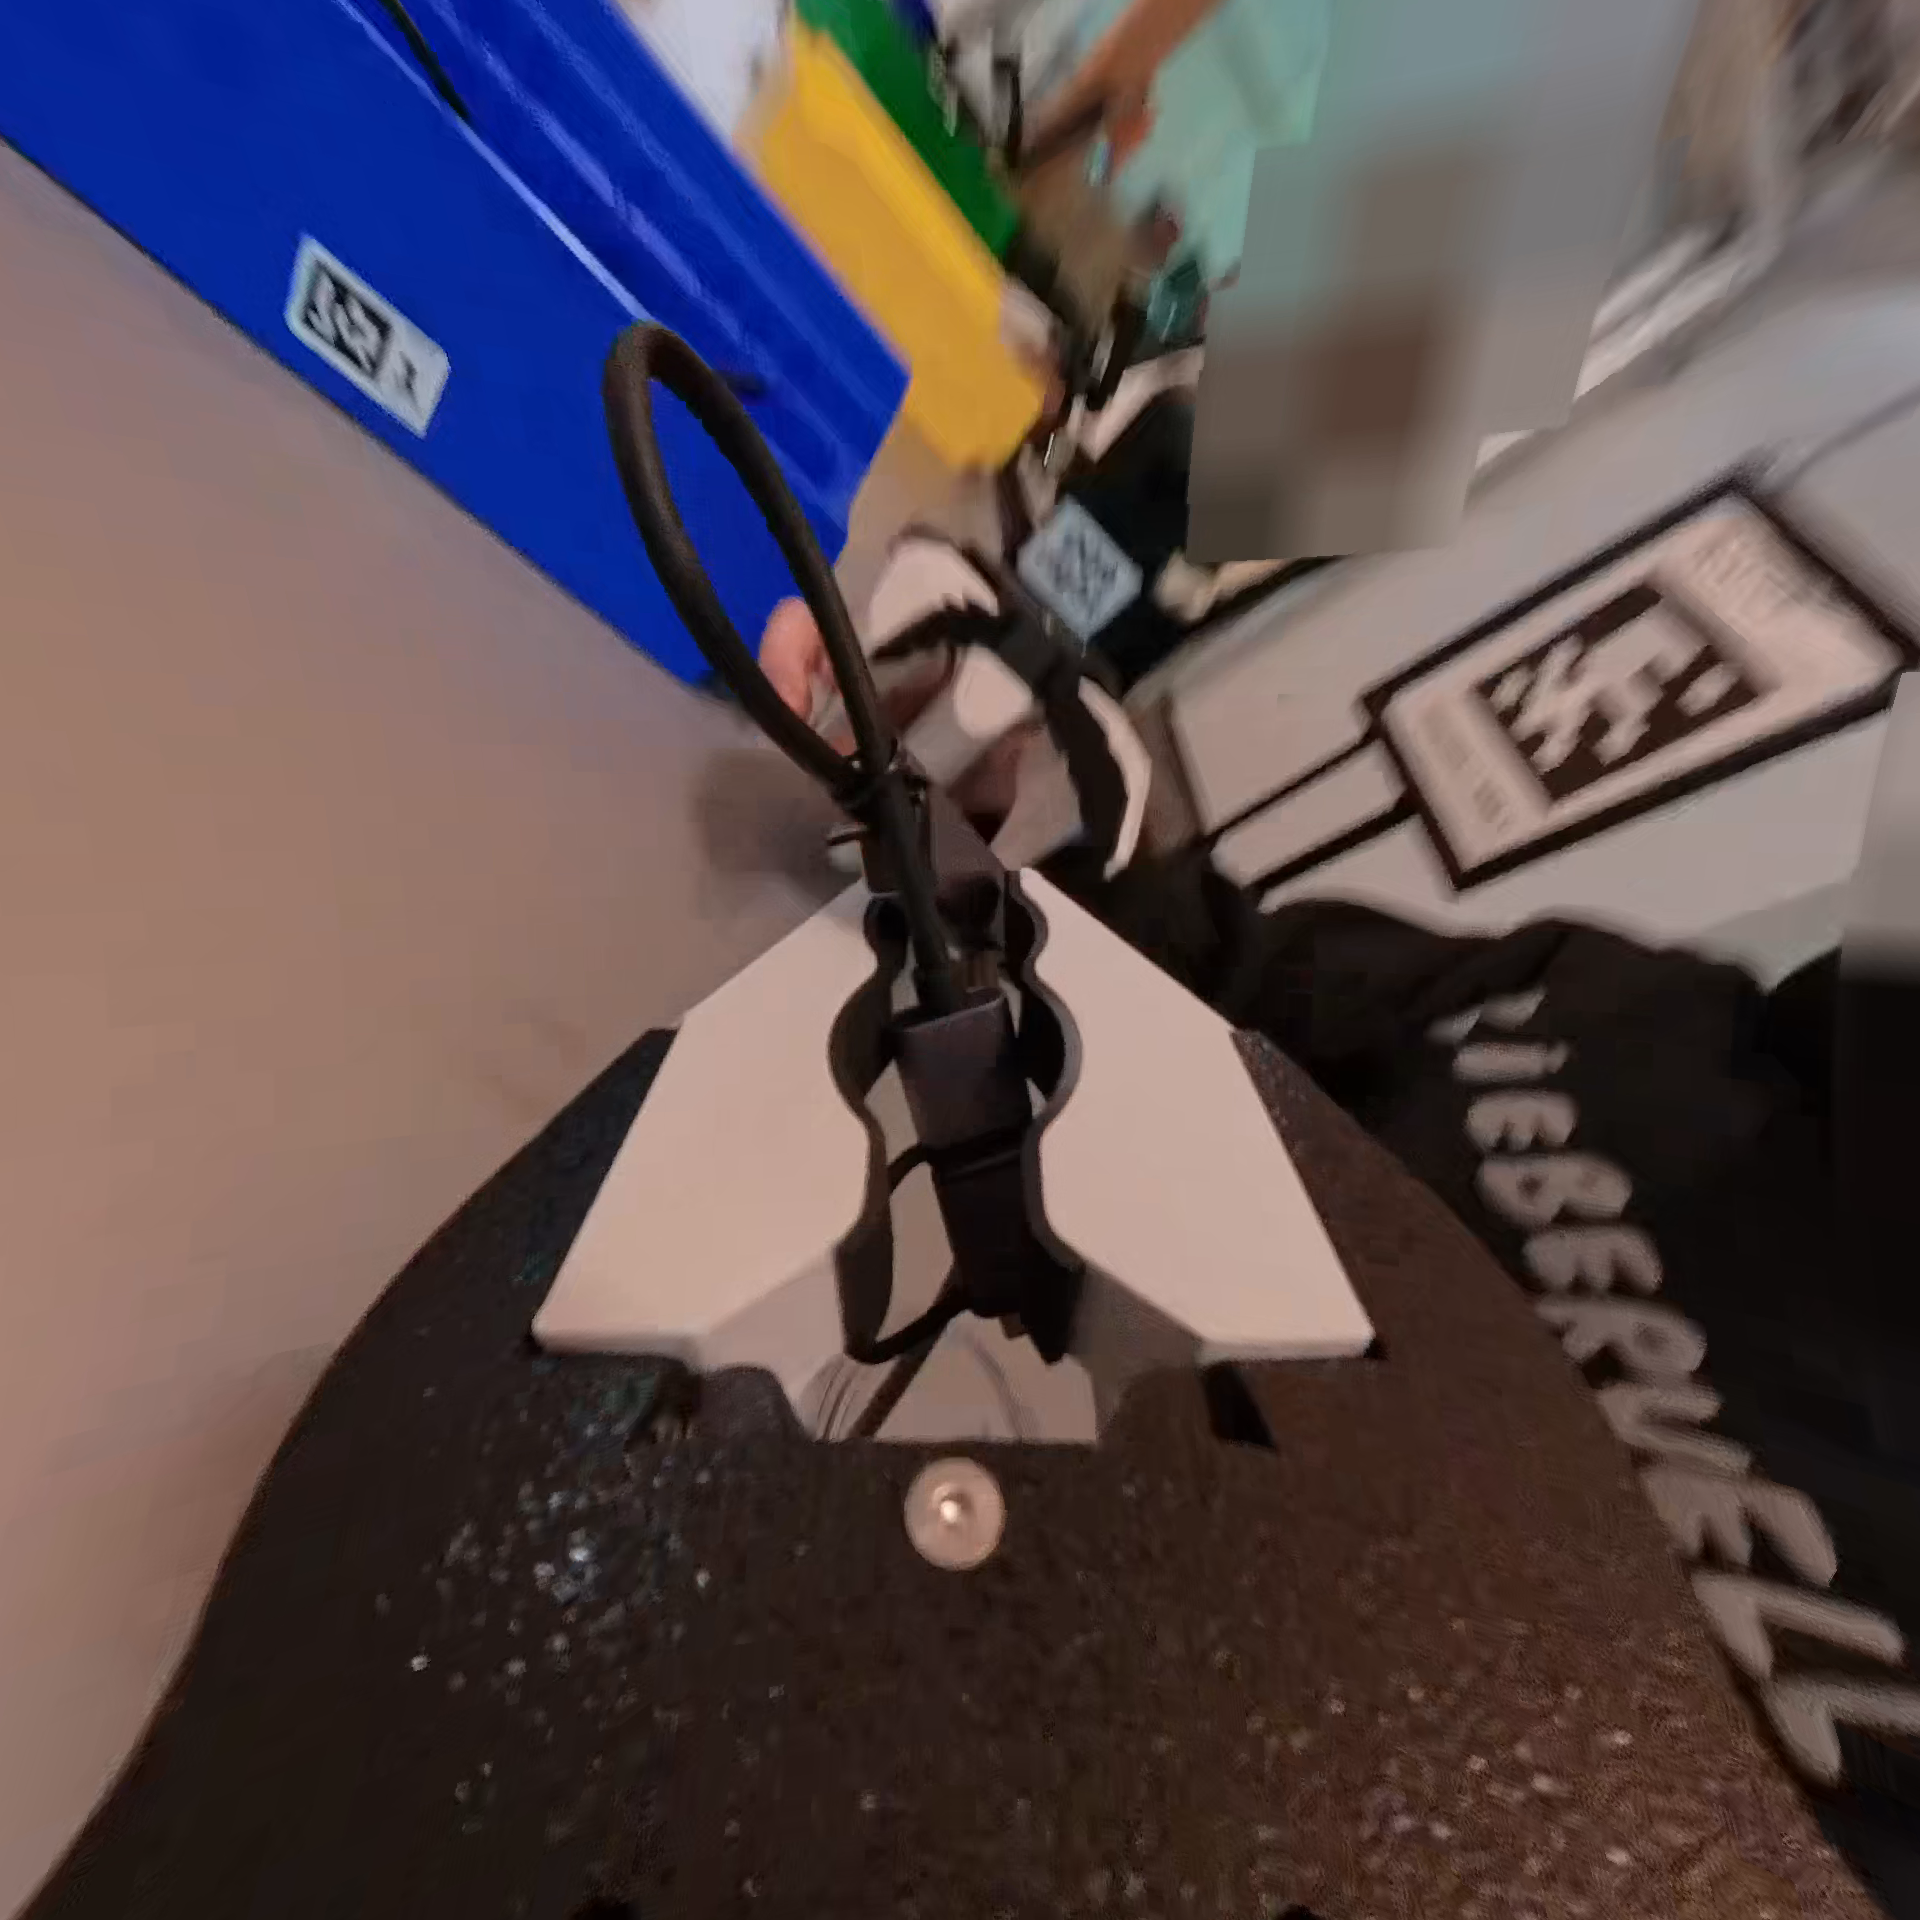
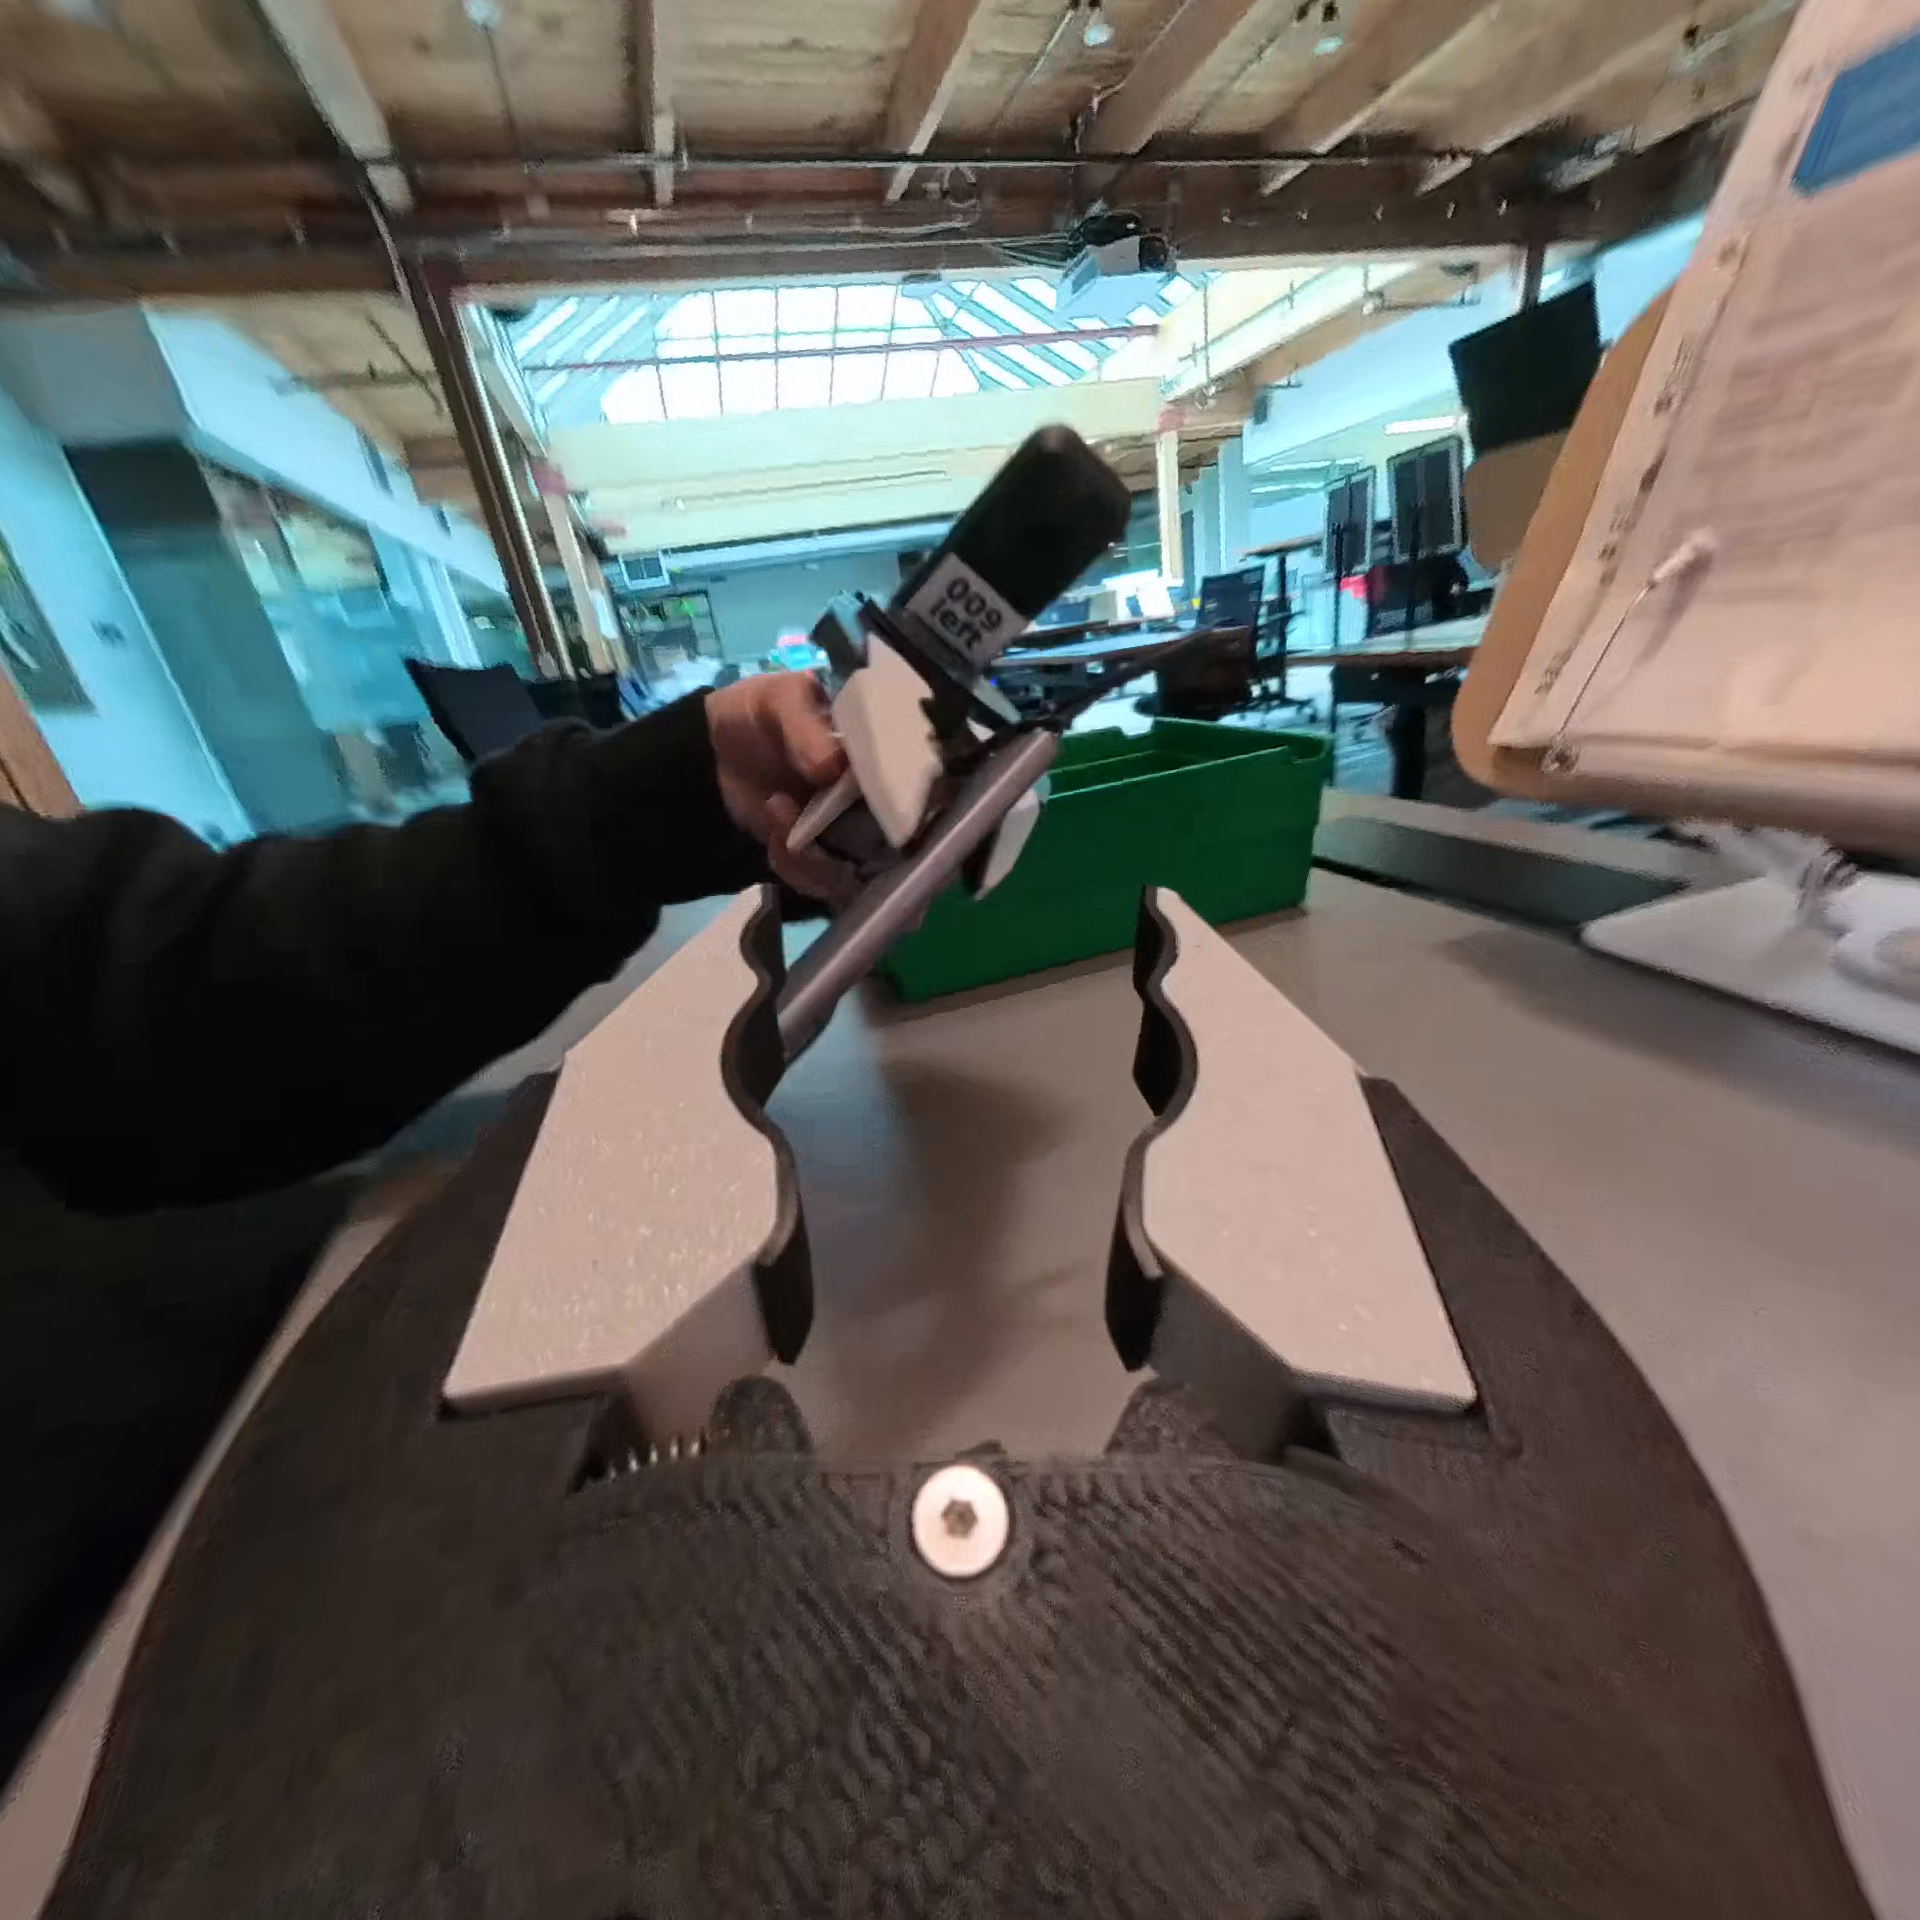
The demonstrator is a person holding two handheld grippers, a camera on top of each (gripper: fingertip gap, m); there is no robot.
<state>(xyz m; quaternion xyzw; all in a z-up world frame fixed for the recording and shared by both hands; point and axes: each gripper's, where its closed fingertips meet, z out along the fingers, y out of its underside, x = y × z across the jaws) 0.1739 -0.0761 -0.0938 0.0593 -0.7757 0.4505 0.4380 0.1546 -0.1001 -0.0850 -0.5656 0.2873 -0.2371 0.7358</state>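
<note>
Black and slim, the clip-like piece (image 1: 961, 1132) sits clamped between the pale fingers of the left gripper (image 1: 951, 935), whose jaws are drawn in tight around it; a black cord loop (image 1: 717, 561) rises from its front end and stands up over the beige tabletop (image 1: 260, 831). What the piece is beyond that, the blur does not let me tell. Behind the loop in the left wrist view lie a blue bin (image 1: 416, 260) and, past it, a yellow bin (image 1: 894, 281), while a person's dark printed sleeve (image 1: 1558, 1195) fills the right side. The right wrist view shows the other side: the right gripper (image 2: 956, 935) stands wide open with nothing between its fingers, held above the grey table (image 2: 1558, 1195). Ahead of it a hand (image 2: 769, 769) on a dark-sleeved arm holds the left gripper tilted in the air, a grey rod (image 2: 894, 904) slanting down from it toward the right gripper's left finger; whether they touch I cannot tell. A green bin (image 2: 1122, 831) sits just behind, and a stack of papers (image 2: 1714, 468) crowds the right edge, leaving bare table in front of the open jaws.
</note>
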